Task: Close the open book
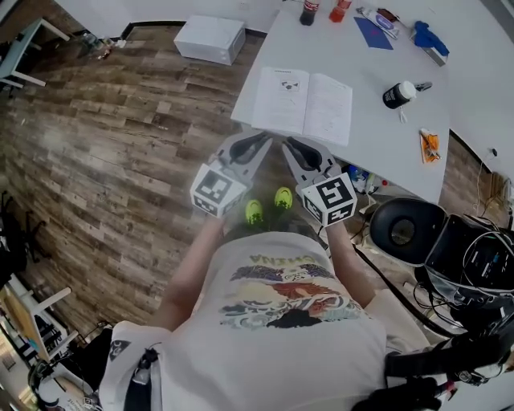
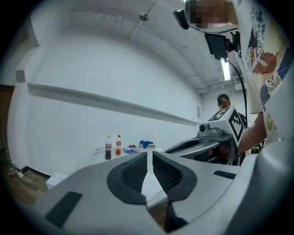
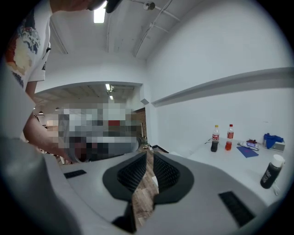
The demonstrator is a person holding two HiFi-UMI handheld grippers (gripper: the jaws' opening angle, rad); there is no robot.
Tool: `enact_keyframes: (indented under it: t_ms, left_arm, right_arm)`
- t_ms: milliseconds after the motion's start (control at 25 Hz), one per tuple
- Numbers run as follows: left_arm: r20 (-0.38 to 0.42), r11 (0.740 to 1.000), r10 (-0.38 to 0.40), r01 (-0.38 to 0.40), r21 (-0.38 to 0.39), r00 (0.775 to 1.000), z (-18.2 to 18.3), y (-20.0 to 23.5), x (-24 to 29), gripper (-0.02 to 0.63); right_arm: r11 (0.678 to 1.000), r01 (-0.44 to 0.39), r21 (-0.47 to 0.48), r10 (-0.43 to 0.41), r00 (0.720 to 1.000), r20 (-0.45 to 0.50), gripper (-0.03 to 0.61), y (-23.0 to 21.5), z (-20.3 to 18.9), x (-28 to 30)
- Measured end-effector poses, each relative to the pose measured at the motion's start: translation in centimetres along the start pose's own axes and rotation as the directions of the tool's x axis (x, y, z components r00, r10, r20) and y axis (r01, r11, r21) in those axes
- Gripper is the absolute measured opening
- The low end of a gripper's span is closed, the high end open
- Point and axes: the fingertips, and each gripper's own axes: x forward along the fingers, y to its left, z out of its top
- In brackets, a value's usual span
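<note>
An open white book [image 1: 303, 103] lies flat near the front edge of the white table [image 1: 377, 152]. My two grippers are side by side just short of that edge, level with the book's near side. The left gripper [image 1: 259, 143] points at the book's left page and the right gripper [image 1: 291, 145] at its middle. In the left gripper view the left gripper [image 2: 149, 157] has its pads almost together with nothing between them. The right gripper [image 3: 149, 157] looks the same in its own view. Neither touches the book.
On the table behind the book stand a cola bottle [image 1: 308, 11] and a red bottle [image 1: 340, 10], with blue items [image 1: 426, 36], a black ink bottle [image 1: 398, 94] and an orange tool [image 1: 430, 144]. A white box [image 1: 210, 38] sits on the wooden floor. A black round seat [image 1: 405, 229] is at right.
</note>
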Motion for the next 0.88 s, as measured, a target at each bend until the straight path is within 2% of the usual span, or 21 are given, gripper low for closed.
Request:
enact_keyframes:
  t_ms: [280,560,720,880]
  left_arm:
    - [-0.033,0.999,0.035,-0.034,0.029,0.999,0.2,0.7,3.8,0.020]
    - [-0.069,0.998,0.047,-0.045,0.038,0.997,-1.2,1.0,7.7,0.021]
    - [-0.079,0.998,0.048,-0.045,0.034,0.996,-2.5,1.8,8.4,0.021]
    - [-0.088,0.999,0.024,-0.020,0.050,0.996,-3.4,3.0,9.1,0.021]
  right_arm:
    - [0.999,-0.042,0.011,0.041,0.999,0.020,0.035,-4.1,0.5,0.6]
    - [0.996,-0.090,0.022,0.090,0.996,0.017,0.035,-7.1,-1.1,1.6]
    - [0.996,-0.083,0.024,0.084,0.996,-0.016,0.035,-7.8,-2.4,2.7]
    - [0.999,-0.038,0.019,0.039,0.999,-0.032,0.037,-8.7,-3.3,4.3]
